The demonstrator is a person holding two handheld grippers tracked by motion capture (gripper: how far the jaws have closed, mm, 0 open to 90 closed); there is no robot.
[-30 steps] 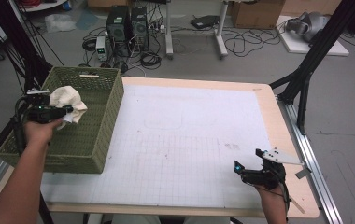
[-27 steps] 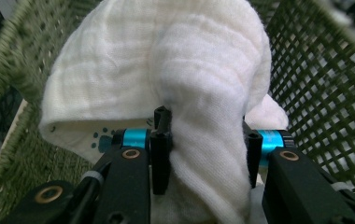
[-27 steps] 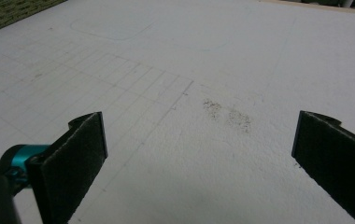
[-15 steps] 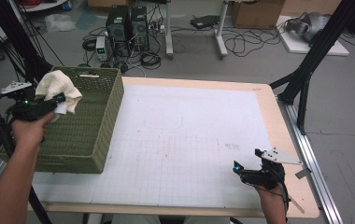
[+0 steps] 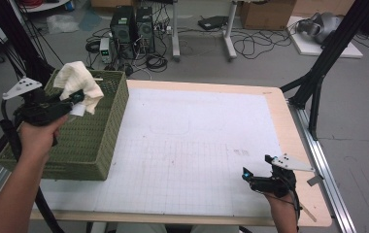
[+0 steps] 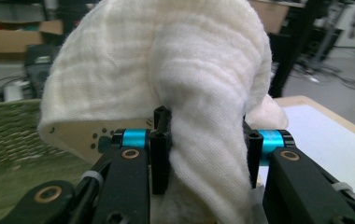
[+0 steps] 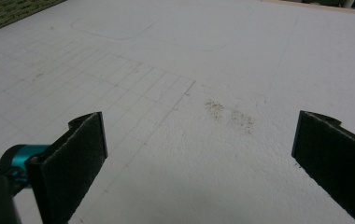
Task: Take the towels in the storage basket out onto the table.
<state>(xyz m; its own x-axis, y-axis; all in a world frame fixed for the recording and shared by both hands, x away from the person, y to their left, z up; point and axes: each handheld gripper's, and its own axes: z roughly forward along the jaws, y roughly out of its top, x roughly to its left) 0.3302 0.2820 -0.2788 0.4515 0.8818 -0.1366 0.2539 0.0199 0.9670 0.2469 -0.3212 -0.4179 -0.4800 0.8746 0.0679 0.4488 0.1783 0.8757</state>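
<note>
A cream-white cloth [image 5: 79, 84] hangs bunched from my left gripper [image 5: 75, 101], held up over the green woven basket [image 5: 90, 141] at the table's left edge. In the left gripper view the cloth [image 6: 175, 79] drapes over both jaws, which are shut on a thick fold of it, with my left gripper [image 6: 203, 149] pinching its middle. My right gripper [image 5: 247, 175] rests low over the front right of the white gridded mat [image 5: 192, 141]. The right gripper view shows my right gripper [image 7: 199, 154] open, its pads wide apart over bare mat.
The basket sits half off the table's left side. A wooden table border [image 5: 294, 145] rings the mat. Black frame legs [image 5: 318, 73] stand at the right, and computer boxes and cables [image 5: 134, 29] lie on the floor behind.
My left gripper has lifted the cloth up out of the basket and carried it higher and a little to the right. The right gripper has stayed where it was.
</note>
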